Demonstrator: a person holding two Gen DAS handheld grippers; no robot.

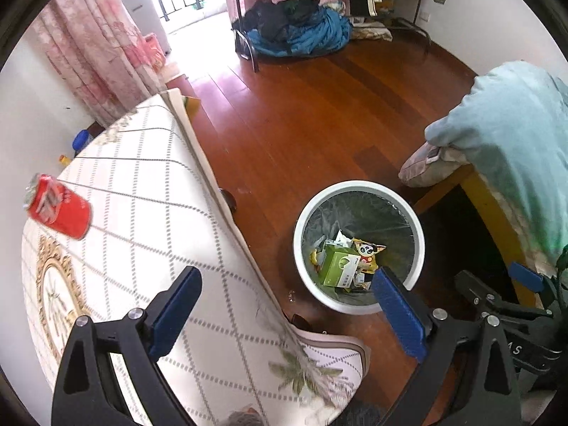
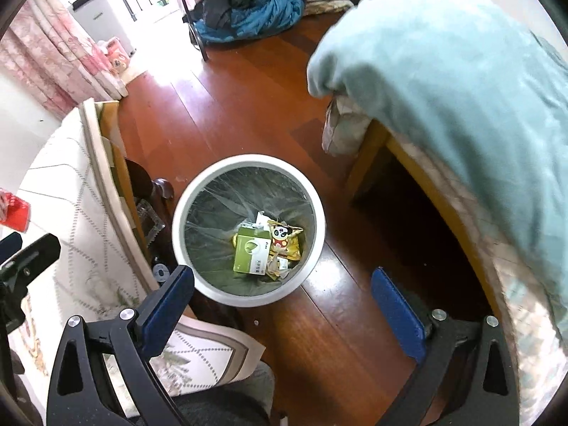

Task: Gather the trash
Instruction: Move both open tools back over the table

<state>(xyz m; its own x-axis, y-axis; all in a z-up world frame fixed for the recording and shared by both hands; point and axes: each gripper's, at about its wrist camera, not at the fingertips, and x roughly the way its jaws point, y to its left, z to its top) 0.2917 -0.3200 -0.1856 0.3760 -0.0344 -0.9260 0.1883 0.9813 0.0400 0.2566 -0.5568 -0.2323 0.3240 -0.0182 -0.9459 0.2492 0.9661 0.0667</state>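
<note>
Left wrist view shows one red can [image 1: 58,206] lying on its side near the far left edge of the tabletop [image 1: 149,191], which is covered by a white cloth with a grey lattice print. It is the only loose item visible on that cloth. The left gripper [image 1: 284,300] hangs above the tabletop's right edge with its two blue pads spread wide and nothing between them; one pad is over the cloth, the other over the bin's rim.

One white round bin [image 1: 358,245] with a clear liner stands on the wooden floor [image 1: 319,113], just beside the table's right edge. Inside it lie one green box [image 1: 339,264], one yellow panda-printed wrapper [image 1: 369,250] and some smaller scraps too jumbled to count.

Right wrist view looks straight down on the bin [image 2: 248,230], with the right gripper [image 2: 282,300] above its near rim, jaws wide apart and empty. The can [image 2: 14,214] shows only as a red sliver at the left of this view.

One bed [image 2: 461,113] under a pale blue blanket borders the floor on the right. Between table edge and bed frame runs a bare strip of floor, with the bin at its near end. A heap of blue and dark clothing [image 1: 298,32] lies at the far end.
</note>
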